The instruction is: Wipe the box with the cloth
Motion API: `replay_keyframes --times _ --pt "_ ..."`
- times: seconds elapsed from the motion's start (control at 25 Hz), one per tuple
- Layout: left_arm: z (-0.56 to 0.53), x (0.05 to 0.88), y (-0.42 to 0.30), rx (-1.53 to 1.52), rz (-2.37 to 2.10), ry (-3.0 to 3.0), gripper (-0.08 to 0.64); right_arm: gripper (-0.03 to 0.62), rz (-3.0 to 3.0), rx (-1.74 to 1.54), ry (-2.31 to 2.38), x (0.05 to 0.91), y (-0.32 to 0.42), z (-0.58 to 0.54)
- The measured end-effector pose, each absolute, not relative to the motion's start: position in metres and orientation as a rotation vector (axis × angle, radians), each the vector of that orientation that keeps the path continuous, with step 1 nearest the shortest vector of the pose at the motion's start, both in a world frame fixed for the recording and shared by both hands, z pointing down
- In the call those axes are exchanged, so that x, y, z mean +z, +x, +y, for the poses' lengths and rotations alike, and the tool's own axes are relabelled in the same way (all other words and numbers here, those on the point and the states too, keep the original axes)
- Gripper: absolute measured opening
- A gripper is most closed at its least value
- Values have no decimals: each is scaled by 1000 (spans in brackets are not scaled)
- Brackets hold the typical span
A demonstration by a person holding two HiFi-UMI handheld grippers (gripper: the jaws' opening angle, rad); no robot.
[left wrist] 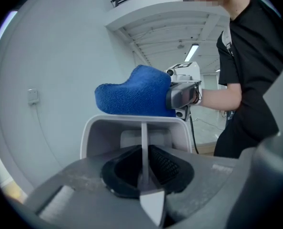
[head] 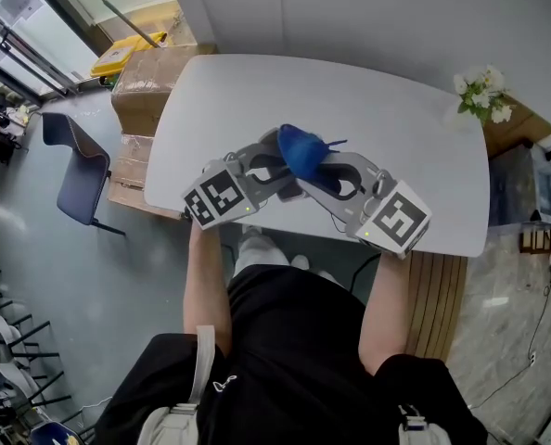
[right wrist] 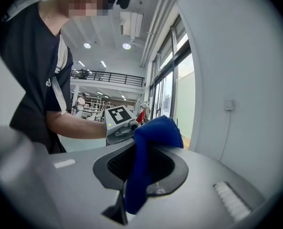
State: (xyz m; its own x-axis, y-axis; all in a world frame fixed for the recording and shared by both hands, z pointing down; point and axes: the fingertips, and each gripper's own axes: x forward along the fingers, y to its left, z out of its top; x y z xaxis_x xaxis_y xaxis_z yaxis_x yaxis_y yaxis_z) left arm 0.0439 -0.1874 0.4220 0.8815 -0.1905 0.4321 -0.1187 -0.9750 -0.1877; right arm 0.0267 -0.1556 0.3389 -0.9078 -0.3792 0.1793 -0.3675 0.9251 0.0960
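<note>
Left gripper (left wrist: 142,168) is clamped on a thin wall of the pale box (left wrist: 99,133), seen edge-on between its jaws, and holds it up off the white table (head: 396,119). Right gripper (right wrist: 132,175) is pinched tight on the blue cloth (left wrist: 134,95), whose free bulk bunches ahead of its jaws.

The cloth lies on the box's far rim, just ahead of the left gripper's jaws, so I judge the wiping under way. How much of the box is already wiped cannot be told, and its side walls and inside look not yet covered.

The box reaches straight away from the left gripper, and its far rim runs crosswise to those jaws. The cloth's long axis follows that rim, its rounded end to the left gripper's left.
</note>
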Motion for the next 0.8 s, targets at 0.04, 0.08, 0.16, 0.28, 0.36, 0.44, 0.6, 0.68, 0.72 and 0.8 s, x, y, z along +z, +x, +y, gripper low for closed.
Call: replay_keyframes --times 0.04,0.08,0.16,0.28,0.36,0.44,0.6,0.68,0.72,0.8 --pt "-184 423 44 -691 215 -2895 51 58 -2895 -88 555 339 25 -155" --pt "-181 424 43 -693 191 -2897 51 58 -2900 -87 546 339 24 -154" --pt "-174 426 43 -698 143 -2901 51 58 -2908 -86 530 339 23 -152" --pt "-163 429 45 -719 48 -2905 51 58 -2922 -87 517 339 23 -152" --pt "-156 430 47 -725 -24 -2909 51 58 -2928 -85 516 338 23 -152" --pt "-148 432 47 -725 -84 -2923 51 58 -2927 -76 512 339 22 -152" --pt "-132 434 50 -732 -225 -2953 51 58 -2933 -56 505 340 25 -153" --pt "-121 435 52 -740 -312 -2958 54 58 -2941 -50 511 340 27 -154" --pt "-117 435 52 -740 -347 -2959 54 58 -2946 -43 511 340 27 -154" --pt "-109 434 51 -724 -403 -2964 54 58 -2961 -27 501 339 27 -153"
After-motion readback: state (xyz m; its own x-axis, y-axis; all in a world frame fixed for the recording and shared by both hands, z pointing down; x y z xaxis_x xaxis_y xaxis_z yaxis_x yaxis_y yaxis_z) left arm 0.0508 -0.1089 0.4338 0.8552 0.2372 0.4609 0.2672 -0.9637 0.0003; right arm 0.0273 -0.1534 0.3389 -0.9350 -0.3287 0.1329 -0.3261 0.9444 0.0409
